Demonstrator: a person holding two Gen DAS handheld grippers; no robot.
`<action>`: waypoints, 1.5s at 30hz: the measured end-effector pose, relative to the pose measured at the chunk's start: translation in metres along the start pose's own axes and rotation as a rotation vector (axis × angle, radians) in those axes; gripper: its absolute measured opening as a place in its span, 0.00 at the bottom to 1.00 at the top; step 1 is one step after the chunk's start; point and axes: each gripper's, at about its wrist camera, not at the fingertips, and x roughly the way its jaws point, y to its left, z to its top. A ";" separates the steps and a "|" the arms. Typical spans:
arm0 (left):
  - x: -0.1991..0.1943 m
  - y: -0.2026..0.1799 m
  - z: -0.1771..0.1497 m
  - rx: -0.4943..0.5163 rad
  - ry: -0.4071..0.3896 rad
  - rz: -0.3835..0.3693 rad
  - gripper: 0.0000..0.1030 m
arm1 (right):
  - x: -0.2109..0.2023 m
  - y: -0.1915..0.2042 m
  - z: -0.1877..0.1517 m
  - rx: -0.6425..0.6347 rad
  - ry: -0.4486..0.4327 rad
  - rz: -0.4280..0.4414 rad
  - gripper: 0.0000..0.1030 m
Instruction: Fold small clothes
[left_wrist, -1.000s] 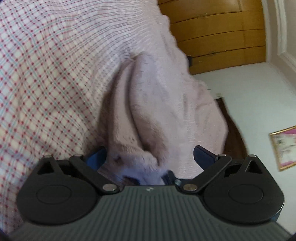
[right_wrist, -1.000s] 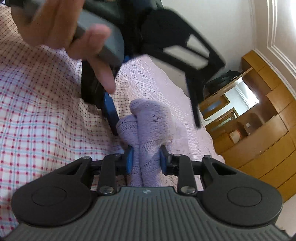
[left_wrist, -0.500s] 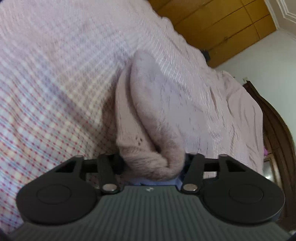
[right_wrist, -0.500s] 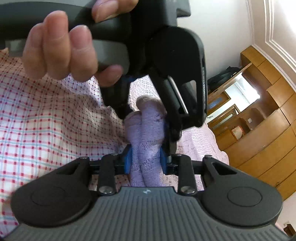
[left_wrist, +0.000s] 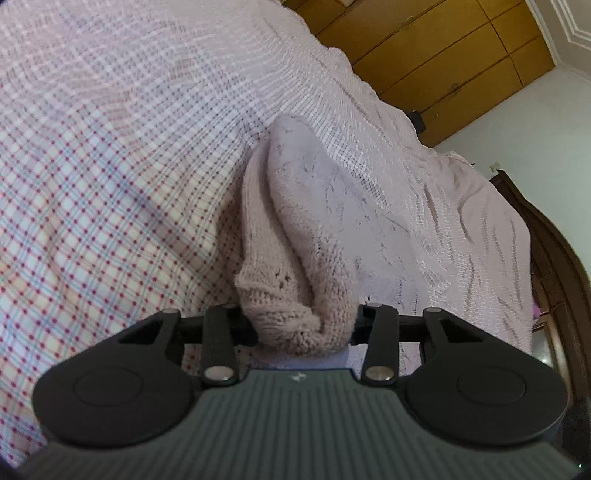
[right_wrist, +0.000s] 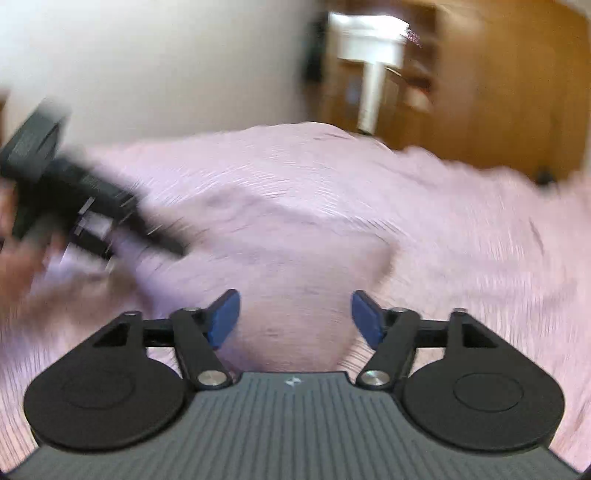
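In the left wrist view a folded pale lilac knitted garment (left_wrist: 306, 236) sticks out forward from my left gripper (left_wrist: 301, 325), which is shut on its near end; the fingertips are hidden by the knit. The garment hangs just above the checked bedsheet (left_wrist: 92, 184). In the right wrist view my right gripper (right_wrist: 295, 317) is open and empty, its blue pads (right_wrist: 223, 317) wide apart over the pink bedcover (right_wrist: 332, 221). The left gripper and the hand holding it (right_wrist: 74, 206) show blurred at the left of that view.
A pink knitted bedcover (left_wrist: 424, 184) covers the far part of the bed. Wooden wardrobes (left_wrist: 443, 55) stand behind it, and a dark wooden bed frame (left_wrist: 554, 258) edges the right side. The right wrist view is motion-blurred, with a wooden wardrobe (right_wrist: 498, 92) and white wall behind.
My right gripper has let go of the garment, opened and swung away to the right. My left gripper closed on the garment and holds it alone.
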 end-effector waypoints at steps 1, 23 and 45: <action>0.000 0.001 0.001 -0.003 0.013 -0.004 0.43 | 0.004 -0.011 0.000 0.033 0.013 -0.010 0.76; -0.001 0.032 0.015 -0.088 0.036 -0.087 0.38 | 0.114 -0.082 -0.060 1.049 0.171 0.426 0.55; 0.022 -0.148 0.090 -0.015 -0.095 -0.409 0.35 | 0.013 -0.202 0.070 1.141 -0.249 0.308 0.43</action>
